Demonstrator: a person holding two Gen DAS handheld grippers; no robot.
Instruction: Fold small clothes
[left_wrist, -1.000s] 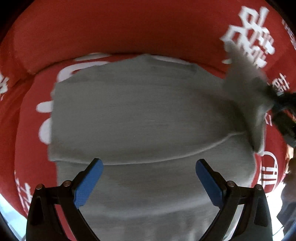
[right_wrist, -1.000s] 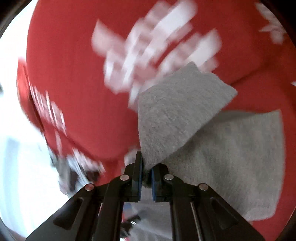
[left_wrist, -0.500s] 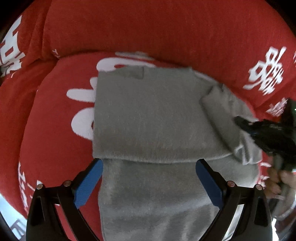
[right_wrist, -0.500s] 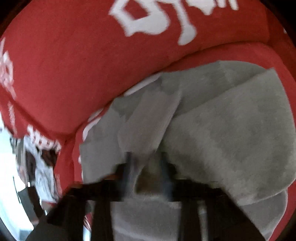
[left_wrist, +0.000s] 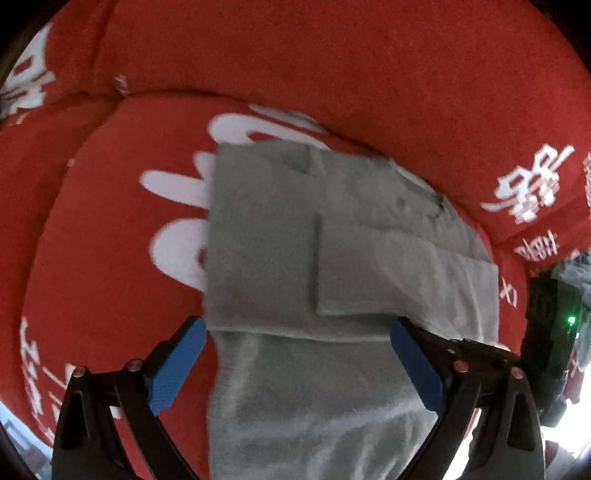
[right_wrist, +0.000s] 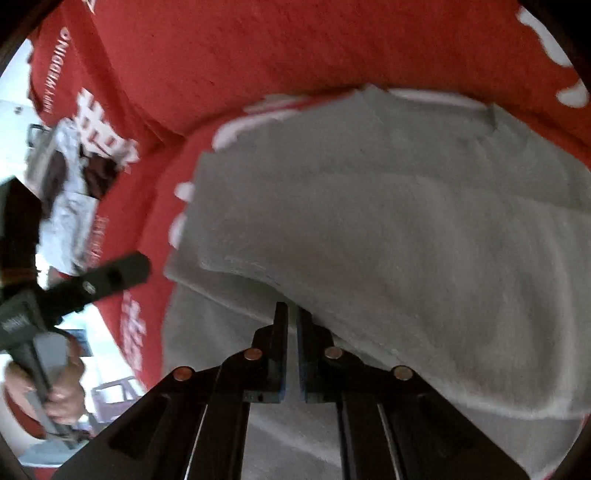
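Left wrist view: the left claw (left_wrist: 295, 363) hangs wide open above the grey garment (left_wrist: 295, 258), its blue pads (left_wrist: 175, 367) far apart and gripping nothing. The garment lies flat on a red cushion (left_wrist: 110, 277) printed with white characters, in front of a red back cushion (left_wrist: 295, 66). A folded panel (left_wrist: 388, 273) lies across the garment's right half, its edges straight and its left edge running down the middle. The lower part of the garment runs down between the pads toward the camera. At the right edge a black device with a green light (left_wrist: 570, 320) shows; it looks like part of the other tool.

Right wrist view: the right claw (right_wrist: 291, 325) is nearly closed, only a thin slit between its fingers. Its tips sit right at the near edge of the folded grey layer, and whether any cloth is pinched in the slit cannot be made out. The garment (right_wrist: 388, 221) fills the middle and right, lying on the red cushion (right_wrist: 155, 206). At the left a hand (right_wrist: 62, 391) holds the handle of the other tool, whose black finger (right_wrist: 118, 275) reaches toward the garment's left edge without touching it.
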